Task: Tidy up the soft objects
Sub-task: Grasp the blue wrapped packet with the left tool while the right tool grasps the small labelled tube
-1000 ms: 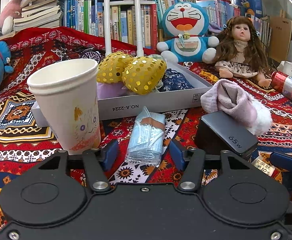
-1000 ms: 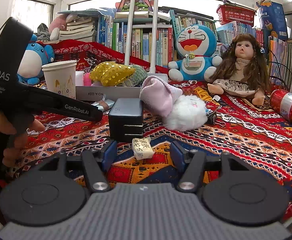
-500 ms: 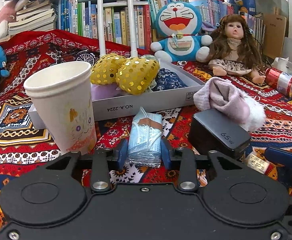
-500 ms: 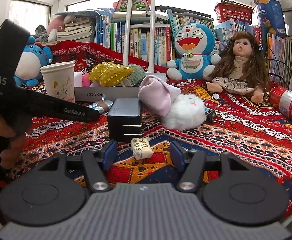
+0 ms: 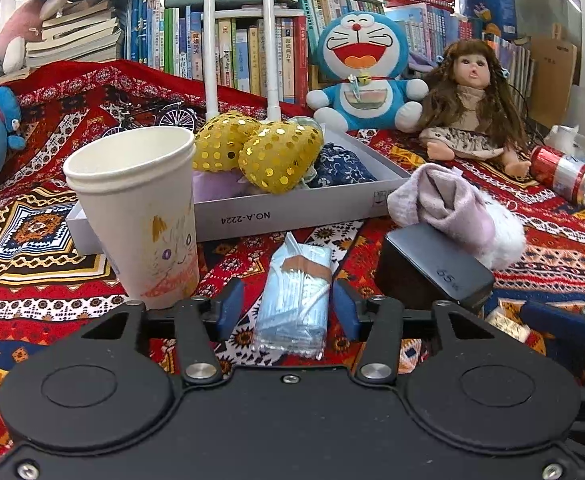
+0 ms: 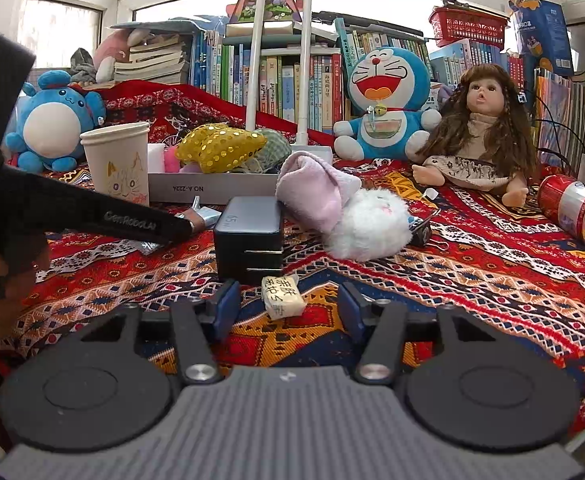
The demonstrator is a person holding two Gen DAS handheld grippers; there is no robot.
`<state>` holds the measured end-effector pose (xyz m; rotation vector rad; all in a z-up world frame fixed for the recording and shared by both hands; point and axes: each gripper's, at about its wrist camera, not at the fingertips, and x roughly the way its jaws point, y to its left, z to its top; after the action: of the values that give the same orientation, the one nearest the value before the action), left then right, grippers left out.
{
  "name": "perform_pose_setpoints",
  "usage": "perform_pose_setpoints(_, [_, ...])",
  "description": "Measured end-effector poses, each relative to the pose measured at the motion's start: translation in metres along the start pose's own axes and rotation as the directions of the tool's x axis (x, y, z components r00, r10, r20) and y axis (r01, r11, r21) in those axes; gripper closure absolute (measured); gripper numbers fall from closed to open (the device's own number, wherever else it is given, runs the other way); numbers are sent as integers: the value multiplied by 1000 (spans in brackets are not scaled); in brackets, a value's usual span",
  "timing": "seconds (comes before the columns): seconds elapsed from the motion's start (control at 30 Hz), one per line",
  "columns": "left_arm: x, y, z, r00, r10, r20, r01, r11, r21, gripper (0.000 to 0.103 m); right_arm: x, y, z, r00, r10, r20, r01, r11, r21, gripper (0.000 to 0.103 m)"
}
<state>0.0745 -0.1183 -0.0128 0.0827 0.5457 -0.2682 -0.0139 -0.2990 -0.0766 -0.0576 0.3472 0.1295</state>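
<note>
left gripper (image 5: 288,310) jaws just reopened, straddling blue mask pack (image 5: 294,300), pads clear. right gripper (image 6: 288,310) jaws closing around small yellow packet (image 6: 283,296), untouched.

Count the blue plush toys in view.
2. The blue cat plush sits against the books, beside the doll. The round blue plush sits at far left, behind the cup. Others may be hidden behind the clutter.

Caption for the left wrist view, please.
Left gripper, jaws open, straddles a blue mask pack on the patterned cloth, between paper cup and black charger.
</note>
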Motion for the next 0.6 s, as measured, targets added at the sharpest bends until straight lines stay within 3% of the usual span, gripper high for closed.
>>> perform_pose_setpoints(0.03, [2, 0, 0, 1000, 0, -4, 0, 1000, 1, 56, 0, 0, 0, 1000, -1, -1, 1, 1000, 2, 57])
perform_pose_setpoints(0.1, [7, -1, 0, 999, -11, -30, 11, 1000, 4, 69, -1, 0, 0, 1000, -2, -3, 2, 1000, 6, 64])
perform_pose_setpoints(0.23, [3, -5, -1, 1000, -16, -21, 17, 999, 33, 70, -2, 0, 1, 1000, 1, 1, -1, 1000, 11, 78])
perform_pose_setpoints(0.6, [-17, -6, 12, 999, -19, 27, 18, 998, 54, 71, -8, -12, 6, 999, -28, 24, 26, 998, 63, 79])
